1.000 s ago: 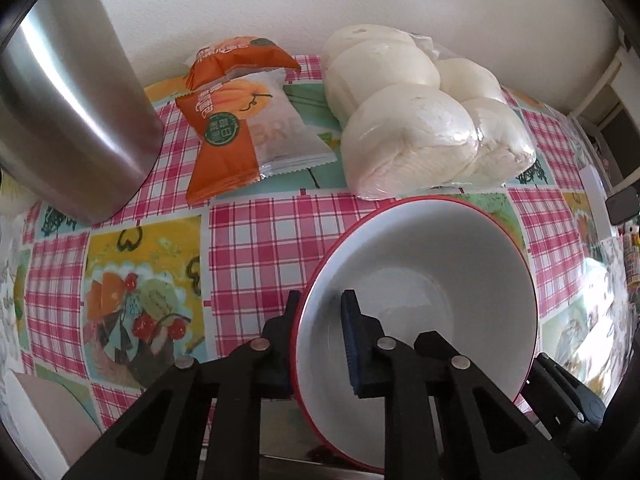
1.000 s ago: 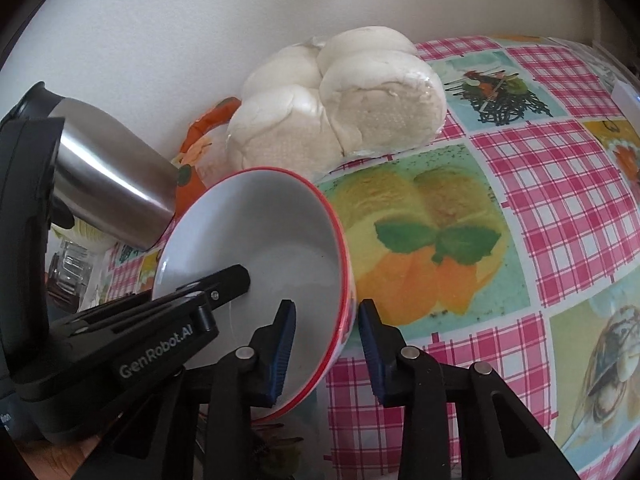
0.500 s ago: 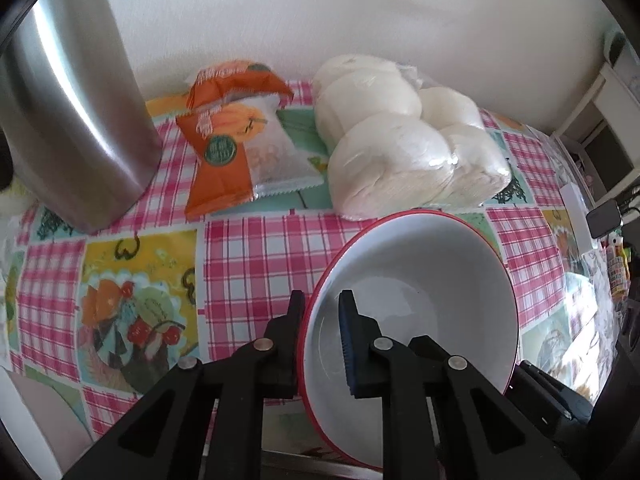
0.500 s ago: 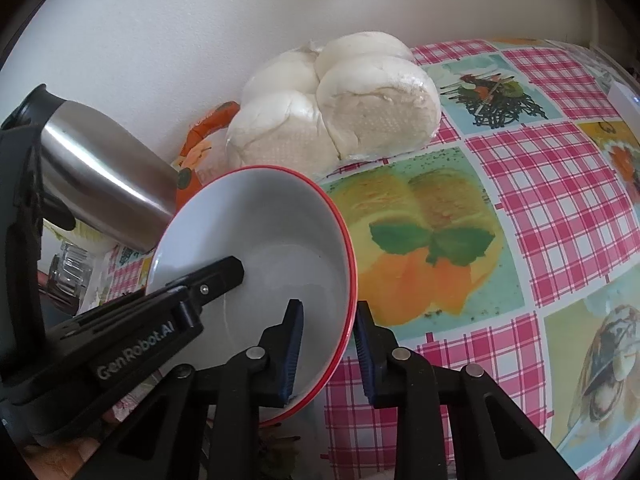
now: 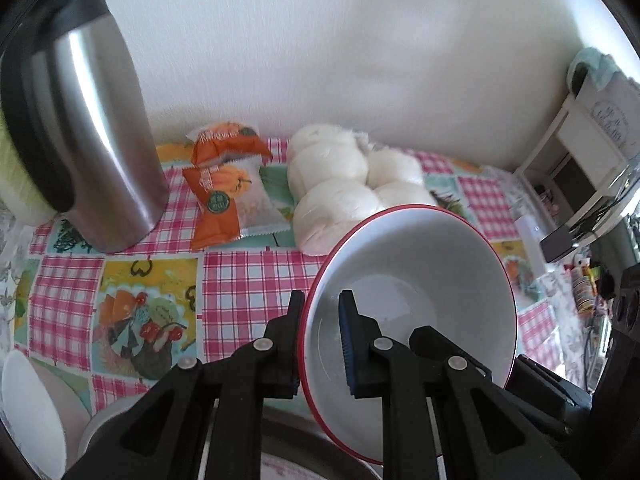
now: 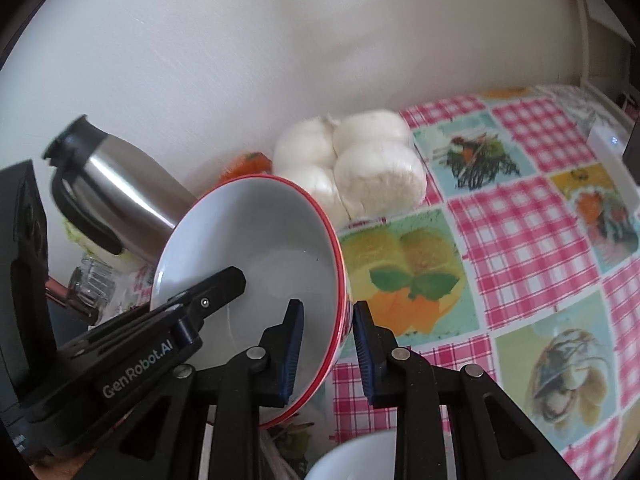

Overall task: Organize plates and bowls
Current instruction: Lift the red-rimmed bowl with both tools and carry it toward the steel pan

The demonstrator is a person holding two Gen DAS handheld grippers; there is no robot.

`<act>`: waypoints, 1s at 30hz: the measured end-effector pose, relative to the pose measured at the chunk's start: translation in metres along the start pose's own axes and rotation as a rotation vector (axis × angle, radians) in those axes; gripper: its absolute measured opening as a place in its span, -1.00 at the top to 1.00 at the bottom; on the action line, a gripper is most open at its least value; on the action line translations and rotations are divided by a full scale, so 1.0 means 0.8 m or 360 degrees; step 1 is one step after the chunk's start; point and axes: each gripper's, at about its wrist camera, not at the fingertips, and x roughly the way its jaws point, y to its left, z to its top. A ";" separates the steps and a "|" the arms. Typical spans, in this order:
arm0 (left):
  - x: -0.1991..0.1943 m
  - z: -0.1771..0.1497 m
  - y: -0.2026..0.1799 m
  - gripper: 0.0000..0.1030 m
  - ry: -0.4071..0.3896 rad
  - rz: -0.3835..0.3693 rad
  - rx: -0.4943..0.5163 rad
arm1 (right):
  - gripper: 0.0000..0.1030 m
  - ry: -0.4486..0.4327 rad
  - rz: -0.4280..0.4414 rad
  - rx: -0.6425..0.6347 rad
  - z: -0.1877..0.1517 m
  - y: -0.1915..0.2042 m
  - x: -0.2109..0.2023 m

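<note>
Fingers of the left tool [image 5: 320,344] sit at the bottom centre of its view, clamped on the near-left rim of the red-rimmed white bowl [image 5: 416,276]: one finger outside the wall, the blue-padded one inside. The right tool [image 6: 326,344] straddles the same bowl [image 6: 256,236] at the opposite rim in the lower middle of its own view, one blue pad inside, the other outside; its fingers have closed in around the wall, though the outer pad shows a thin gap, so I cannot tell how firmly it presses. The left tool's black body also shows at the lower left of the right view, reaching into the bowl. The bowl is tilted, its opening turned toward both cameras, and it hangs between the two tools above the checked cloth of the desk [image 5: 248,276]. Just beyond its far rim lies a bag of white buns [image 5: 340,184], with orange snack packets [image 5: 228,200] to the left of them. A steel jug [image 5: 88,140] stands at the upper left of the left view. More white dishes [image 5: 28,408] peek in at the lower left corner.
</note>
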 end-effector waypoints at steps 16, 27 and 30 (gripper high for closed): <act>-0.098 -0.047 0.029 0.66 -0.0135 -0.0009 -0.0235 | 0.46 -0.0028 0.0042 -0.0173 -0.030 0.063 -0.078; -0.155 -0.095 0.057 0.66 -0.0185 -0.0046 -0.0393 | 0.47 0.0015 0.0050 -0.0295 -0.072 0.108 -0.118; -0.156 -0.112 0.063 0.66 -0.0180 -0.0057 -0.0426 | 0.47 0.0024 0.0038 -0.0317 -0.086 0.113 -0.123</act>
